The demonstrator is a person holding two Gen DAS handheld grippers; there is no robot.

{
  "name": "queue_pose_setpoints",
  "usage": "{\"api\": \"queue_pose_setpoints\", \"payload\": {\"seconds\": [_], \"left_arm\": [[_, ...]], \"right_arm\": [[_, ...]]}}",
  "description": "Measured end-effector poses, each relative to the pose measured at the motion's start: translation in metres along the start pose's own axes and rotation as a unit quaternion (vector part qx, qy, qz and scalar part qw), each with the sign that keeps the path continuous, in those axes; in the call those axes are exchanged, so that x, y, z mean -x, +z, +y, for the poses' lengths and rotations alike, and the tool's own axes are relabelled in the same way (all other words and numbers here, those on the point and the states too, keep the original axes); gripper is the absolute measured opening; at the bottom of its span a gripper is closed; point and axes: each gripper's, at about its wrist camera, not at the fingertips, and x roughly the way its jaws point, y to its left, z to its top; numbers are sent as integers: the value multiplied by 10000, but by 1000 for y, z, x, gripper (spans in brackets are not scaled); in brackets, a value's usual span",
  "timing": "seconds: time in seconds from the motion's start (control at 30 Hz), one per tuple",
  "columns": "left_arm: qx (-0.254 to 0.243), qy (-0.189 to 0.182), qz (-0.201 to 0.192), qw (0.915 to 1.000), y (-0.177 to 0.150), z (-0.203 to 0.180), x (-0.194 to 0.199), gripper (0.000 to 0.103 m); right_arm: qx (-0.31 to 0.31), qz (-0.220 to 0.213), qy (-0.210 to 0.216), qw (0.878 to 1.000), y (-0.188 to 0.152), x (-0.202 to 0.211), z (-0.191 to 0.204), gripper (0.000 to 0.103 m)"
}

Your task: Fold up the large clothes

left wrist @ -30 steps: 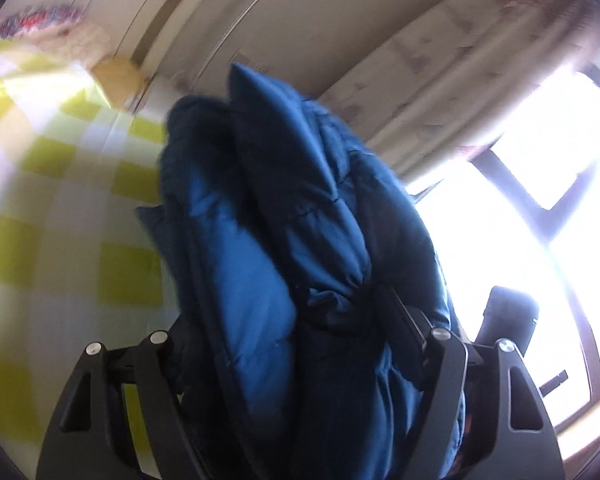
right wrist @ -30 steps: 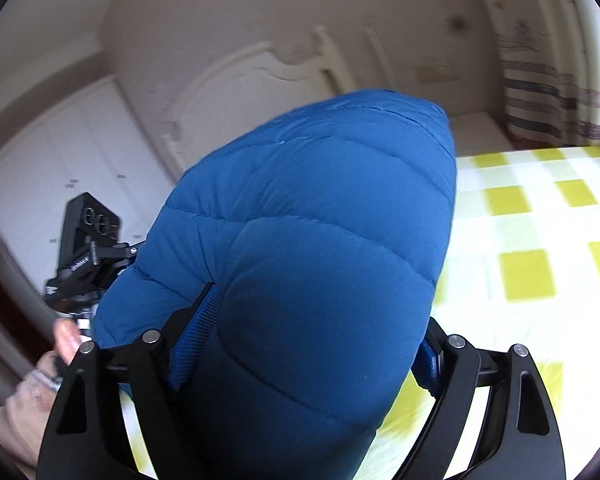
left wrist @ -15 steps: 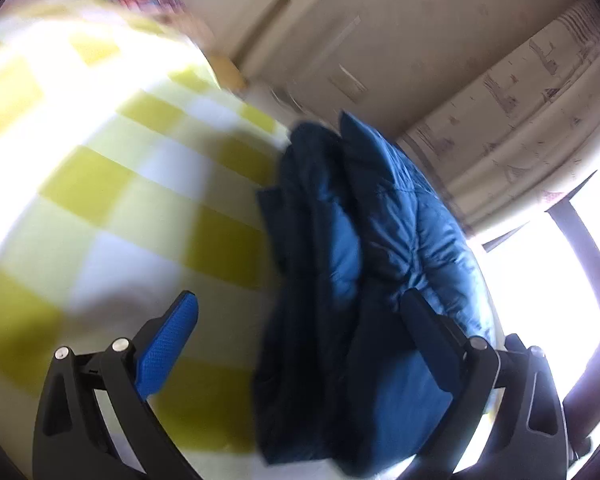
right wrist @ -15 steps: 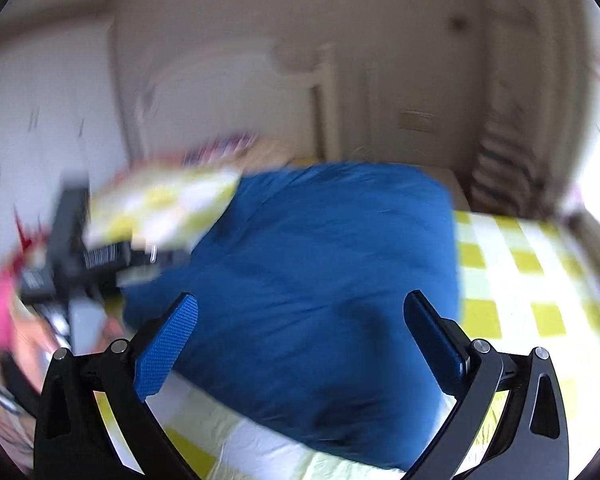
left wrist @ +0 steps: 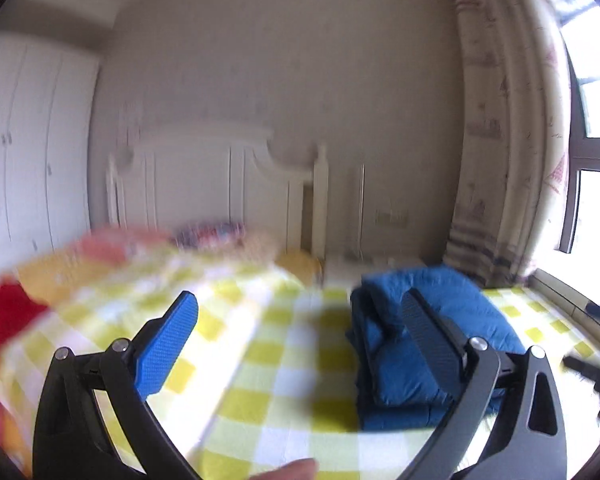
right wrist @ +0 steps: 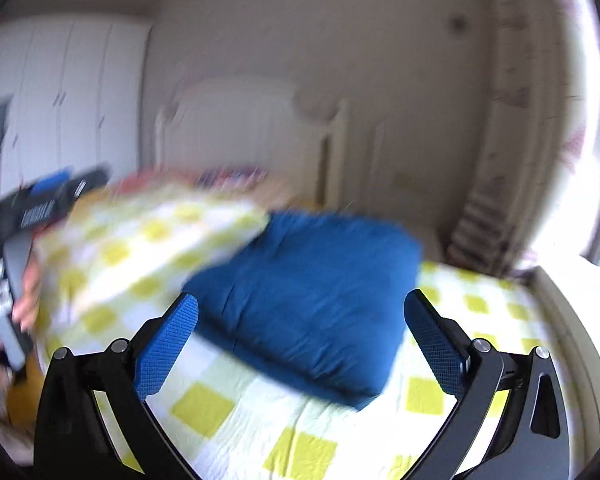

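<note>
A folded blue puffer jacket [left wrist: 432, 336] lies on the yellow-and-white checked bedspread [left wrist: 260, 344], on the right in the left wrist view. In the right wrist view the jacket [right wrist: 320, 292] lies in the middle, just beyond the fingers. My left gripper [left wrist: 300, 320] is open and empty, pulled back with the jacket past its right finger. My right gripper [right wrist: 300, 320] is open and empty, above the jacket's near edge. The left gripper also shows at the left edge of the right wrist view [right wrist: 40, 208], held in a hand.
A white headboard [left wrist: 212, 176] and white wardrobe [left wrist: 28, 152] stand behind the bed. Red and orange clothes [left wrist: 8, 308] lie at the bed's left. Curtain [left wrist: 500, 128] and bright window [left wrist: 592, 120] are on the right. Both views are motion-blurred.
Both grippers were shut on the jacket a second ago. They have opened, let it down on the bed and pulled back from it.
</note>
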Motion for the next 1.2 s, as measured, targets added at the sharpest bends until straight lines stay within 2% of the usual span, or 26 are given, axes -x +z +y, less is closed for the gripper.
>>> {"api": "queue_pose_setpoints", "payload": {"seconds": [0.07,0.2,0.33,0.53,0.87,1.2], "left_arm": [[-103,-149,-118,9998,10,-9,18,101],[-339,-211,-168,9991,7,-32,33,101],[-580,-166,427,9973,-17,-58,15,101],[-498,-305,1164,9915,-52,-73,-14,101],[-543,-423,1318,9889,-64,-77,-17,101],[-555,-464,1410,9874,-70,-78,-21,101]], "right_arm": [[-371,-194,-130,9990,10,10,-16,99],[-554,82,-413,9976,5,3,-29,99],[-395,583,-977,9927,-16,-13,-19,99],[-532,1028,-1057,9876,-50,-29,-10,99],[-380,667,-1028,9917,-46,-17,7,99],[-404,646,-1051,9915,-45,-18,10,99]]}}
